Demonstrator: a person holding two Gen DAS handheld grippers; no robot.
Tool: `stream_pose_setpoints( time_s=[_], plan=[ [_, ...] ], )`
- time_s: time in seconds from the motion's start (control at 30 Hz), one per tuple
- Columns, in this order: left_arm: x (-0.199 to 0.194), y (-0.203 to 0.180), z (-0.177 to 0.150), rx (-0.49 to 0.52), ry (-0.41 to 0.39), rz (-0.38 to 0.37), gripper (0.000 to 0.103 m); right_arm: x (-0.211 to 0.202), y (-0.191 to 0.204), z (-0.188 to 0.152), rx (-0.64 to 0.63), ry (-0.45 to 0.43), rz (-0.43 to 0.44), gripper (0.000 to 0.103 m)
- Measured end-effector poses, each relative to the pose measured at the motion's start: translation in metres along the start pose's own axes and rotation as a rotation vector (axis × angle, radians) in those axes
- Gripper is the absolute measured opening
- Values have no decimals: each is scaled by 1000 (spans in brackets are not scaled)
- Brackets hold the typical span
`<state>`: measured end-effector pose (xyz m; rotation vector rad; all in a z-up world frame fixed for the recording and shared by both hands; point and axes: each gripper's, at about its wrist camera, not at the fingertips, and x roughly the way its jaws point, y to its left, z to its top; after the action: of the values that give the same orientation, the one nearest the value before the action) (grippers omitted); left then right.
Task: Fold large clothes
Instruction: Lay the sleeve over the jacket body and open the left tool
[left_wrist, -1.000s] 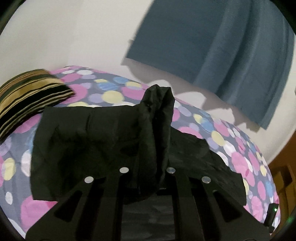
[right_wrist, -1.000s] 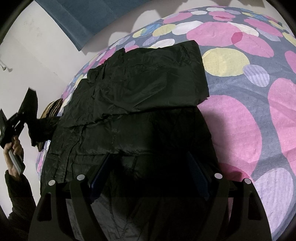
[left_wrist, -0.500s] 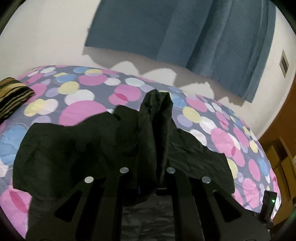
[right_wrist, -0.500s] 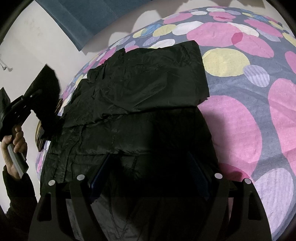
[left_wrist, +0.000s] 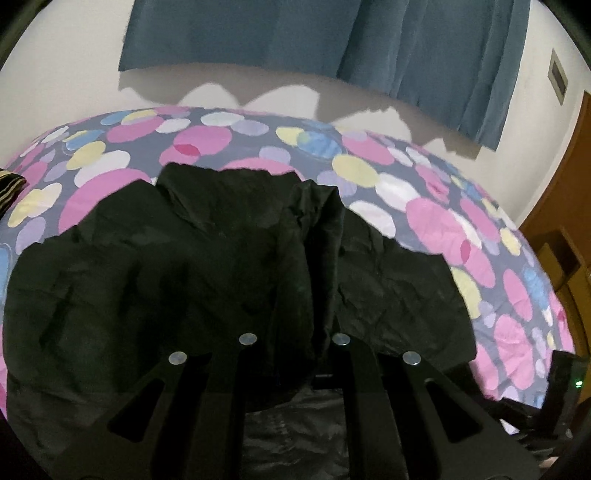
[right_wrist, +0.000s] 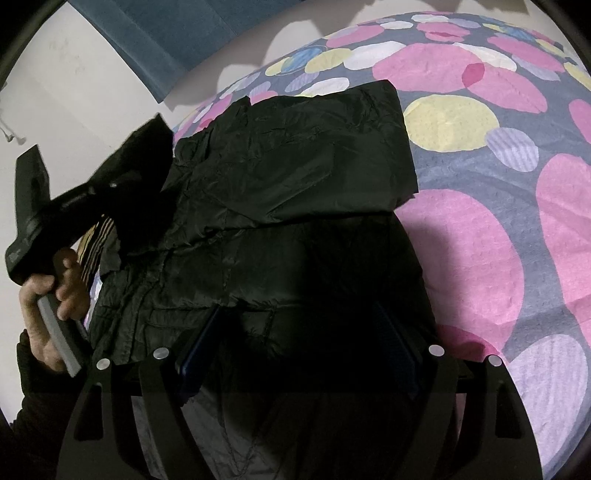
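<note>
A large black jacket (right_wrist: 280, 192) lies spread on the bed, one sleeve folded across its top. My left gripper (left_wrist: 291, 343) is shut on a bunched fold of the jacket (left_wrist: 314, 258) and holds it lifted above the rest of the garment. From the right wrist view the left gripper (right_wrist: 122, 177) shows at the left edge with black cloth rising from it. My right gripper (right_wrist: 295, 354) is open, its jaws wide apart just over the jacket's near part, nothing between them.
The bed has a grey cover with pink, yellow and blue dots (right_wrist: 480, 229). A blue curtain (left_wrist: 332, 40) hangs on the white wall behind. A striped pillow (left_wrist: 9, 184) lies at the far left. Wooden furniture (left_wrist: 561, 258) stands at the right.
My left gripper has carried the pinched fold rightward over the jacket toward its middle; the striped pillow has slid out to the left edge of its view. The right gripper has not moved.
</note>
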<state>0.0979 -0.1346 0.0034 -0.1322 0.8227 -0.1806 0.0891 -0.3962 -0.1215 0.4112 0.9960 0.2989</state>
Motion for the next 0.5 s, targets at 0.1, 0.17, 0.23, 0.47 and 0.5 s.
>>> stream_pose_setpoints(
  time_s=[0.1,0.17,0.23,0.47,0.5],
  plan=[
    [11,-4,-6,13,29,12,8,0,0,0,1,0,1,80],
    [17,-5,-10,19,46,20,8,-1,-1,-1,1,-1,2,80],
    [21,-6,-13,24,57,25,8,-2,-1,-1,1,-1,2,80],
    [34,-8,-19,32,95,38,8,-1,-1,0,0,-1,3,80],
    [35,-9,-20,34,98,39,8,-1,-1,0,0,-1,3,80]
  ],
)
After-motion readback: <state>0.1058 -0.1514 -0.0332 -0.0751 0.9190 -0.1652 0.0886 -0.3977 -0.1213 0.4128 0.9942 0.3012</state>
